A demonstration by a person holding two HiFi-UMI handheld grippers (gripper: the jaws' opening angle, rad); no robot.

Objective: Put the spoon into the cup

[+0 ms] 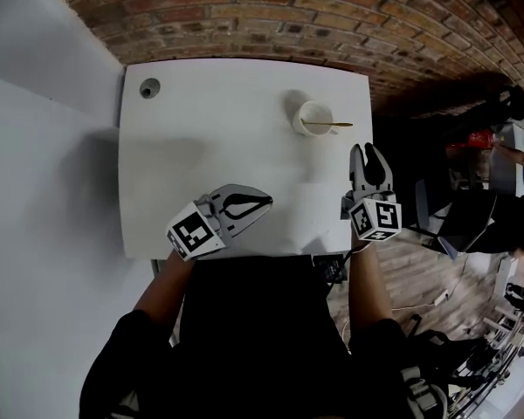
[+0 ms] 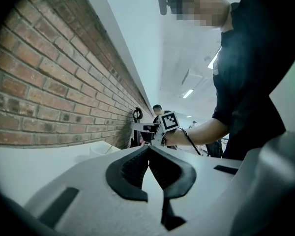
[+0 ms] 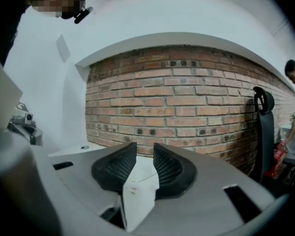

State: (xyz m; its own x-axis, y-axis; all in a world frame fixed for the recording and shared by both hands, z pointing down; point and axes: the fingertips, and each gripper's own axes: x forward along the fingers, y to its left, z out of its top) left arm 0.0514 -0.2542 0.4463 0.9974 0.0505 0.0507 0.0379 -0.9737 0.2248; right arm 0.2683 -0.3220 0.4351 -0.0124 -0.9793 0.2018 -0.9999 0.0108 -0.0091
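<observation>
Jaws clear of spoon (image 1: 333, 125) in cup (image 1: 300, 122)

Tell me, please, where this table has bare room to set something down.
The white table is barest in its middle, bordered by the cable grommet far left, the cup far right, and the left gripper and right gripper at the near edge. The right side is crowded: the spoon sits in the cup, with the right gripper before it.

My top (image 1: 262, 339): black, short sleeves. Left gripper (image 1: 264, 202), eight o'clock in head view, and right gripper (image 1: 365, 149), three o'clock: pale grey shells, black ribbed pads (image 3: 119, 167), each with a white marker cube (image 1: 377, 218) bearing black squares. Thin dark cord (image 2: 191, 140) at right wrist.
</observation>
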